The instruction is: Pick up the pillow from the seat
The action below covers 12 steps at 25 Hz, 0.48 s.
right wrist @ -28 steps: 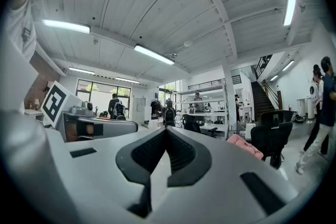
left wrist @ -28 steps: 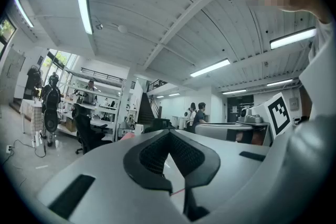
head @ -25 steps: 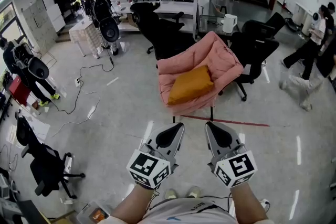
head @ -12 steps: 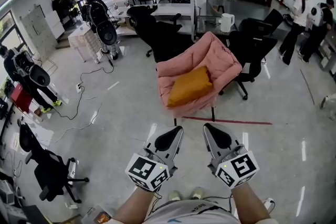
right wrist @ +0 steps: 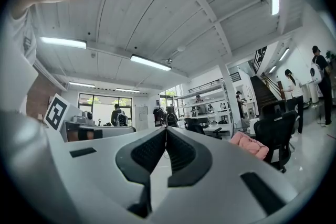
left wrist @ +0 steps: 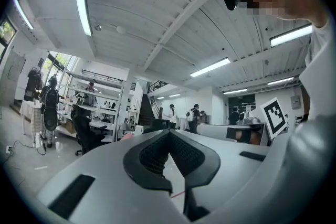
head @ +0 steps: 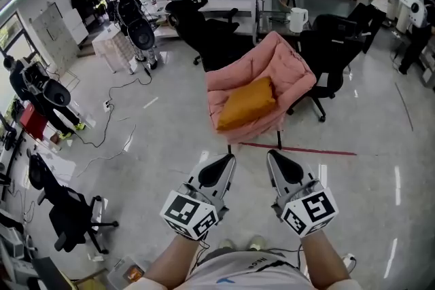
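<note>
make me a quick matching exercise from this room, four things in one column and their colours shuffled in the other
Things:
1. pillow
2. armchair
3. kettle
4. tape strip

Colours:
a. pink
b. red
c. orange
d. white

Pairs: 1-c, 2-a, 3-d, 4-b
</note>
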Motion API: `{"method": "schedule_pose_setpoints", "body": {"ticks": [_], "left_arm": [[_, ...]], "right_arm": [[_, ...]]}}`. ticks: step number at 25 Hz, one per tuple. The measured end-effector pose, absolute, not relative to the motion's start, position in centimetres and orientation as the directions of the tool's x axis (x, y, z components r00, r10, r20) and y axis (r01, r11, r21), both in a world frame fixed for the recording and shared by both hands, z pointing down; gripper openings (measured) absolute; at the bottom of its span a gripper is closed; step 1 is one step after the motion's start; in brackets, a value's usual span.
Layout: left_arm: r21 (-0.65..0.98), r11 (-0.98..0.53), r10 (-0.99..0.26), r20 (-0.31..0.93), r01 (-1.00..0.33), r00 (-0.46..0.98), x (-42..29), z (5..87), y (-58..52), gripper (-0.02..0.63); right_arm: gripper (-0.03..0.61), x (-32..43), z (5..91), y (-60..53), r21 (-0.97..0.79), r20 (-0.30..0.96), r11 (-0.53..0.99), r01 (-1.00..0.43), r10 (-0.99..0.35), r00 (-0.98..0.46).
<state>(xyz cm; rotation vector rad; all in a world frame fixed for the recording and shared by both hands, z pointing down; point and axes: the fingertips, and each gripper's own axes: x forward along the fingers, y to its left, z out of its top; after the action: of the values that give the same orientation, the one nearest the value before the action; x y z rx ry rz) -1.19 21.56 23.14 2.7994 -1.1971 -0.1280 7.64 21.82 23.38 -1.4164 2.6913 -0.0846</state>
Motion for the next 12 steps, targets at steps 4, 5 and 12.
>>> {"method": "schedule_pose_setpoints", "body": {"ticks": [4, 5, 12], "left_arm": [[0.106, -0.671, -0.739, -0.017, -0.733, 0.674, 0.2, 24.0, 21.5, 0.011], [0.102, -0.668, -0.741, -0.011, -0.737, 0.671, 0.5, 24.2, 21.4, 0.011], [0.101, -0.642, -0.762, 0.027, -0.760, 0.648, 1.0, 25.8, 19.6, 0.011]], "right_arm": [[0.015, 9.0, 24.1, 21.8, -0.090, -0.058, 0.572, -0.816, -0.821, -0.569], [0.015, 9.3, 24.3, 21.6, -0.091, -0.056, 0.572, -0.815, -0.820, -0.569], [0.015, 10.2, 25.8, 19.8, -0.103, -0.030, 0.575, -0.812, -0.817, -0.575]]}}
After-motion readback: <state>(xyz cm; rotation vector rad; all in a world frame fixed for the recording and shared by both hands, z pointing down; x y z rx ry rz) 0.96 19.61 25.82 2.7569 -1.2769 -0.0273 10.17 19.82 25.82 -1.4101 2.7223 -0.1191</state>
